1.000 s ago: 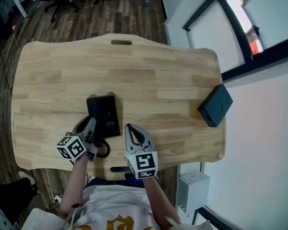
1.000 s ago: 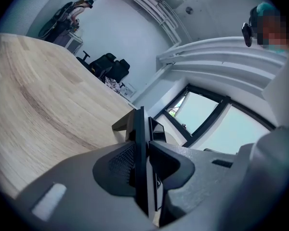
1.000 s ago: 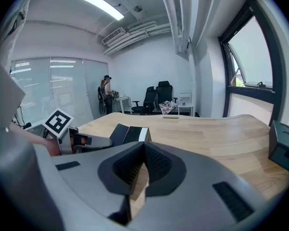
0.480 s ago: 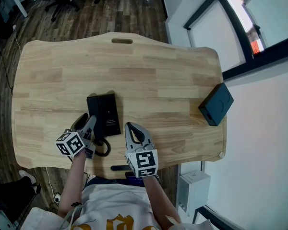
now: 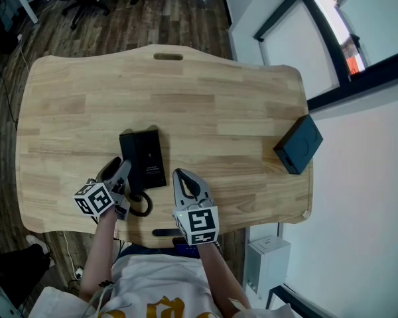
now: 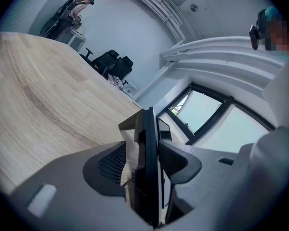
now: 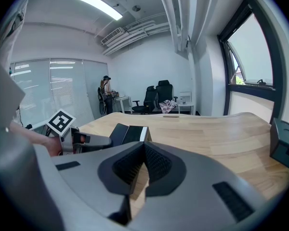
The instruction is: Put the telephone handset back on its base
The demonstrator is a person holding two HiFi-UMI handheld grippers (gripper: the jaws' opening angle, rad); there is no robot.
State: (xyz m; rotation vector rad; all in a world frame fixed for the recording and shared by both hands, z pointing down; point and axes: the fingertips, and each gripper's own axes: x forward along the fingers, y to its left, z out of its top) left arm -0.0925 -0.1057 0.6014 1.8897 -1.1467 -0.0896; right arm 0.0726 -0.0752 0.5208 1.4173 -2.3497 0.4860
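A: Where's the handset?
B: The handset (image 6: 147, 153) sits between the left gripper (image 5: 119, 169) jaws, edge-on in the left gripper view. It's a thin, matte black, hard plastic slab. In the head view it lies along the left side of the telephone base (image 5: 150, 158). Can't tell if it's fully seated.
A: Left jaws?
B: Opening. There's a gap at one ribbed pad, so nothing is clamped.
A: Right?
B: The right gripper (image 7: 142, 147) has its pads together with nothing between them. It hovers near the table's front edge, just beside the base.
A: What does the base look like?
B: It's a flat black rectangle with a pale strip on one edge in the right gripper view. A black coiled cord (image 5: 142, 207) loops at its near end.
A: Surface?
B: The table (image 5: 219, 105) is light butcher-block wood with rounded corners and a slot (image 5: 168, 58) near the far edge. A dark box (image 5: 297, 144) sits at the right edge, well apart from the base.
A: Room?
B: The floor (image 5: 119, 18) is dark plank. There's a black-framed window (image 5: 331, 38), white walls and black office chairs (image 7: 156, 95) at the back.
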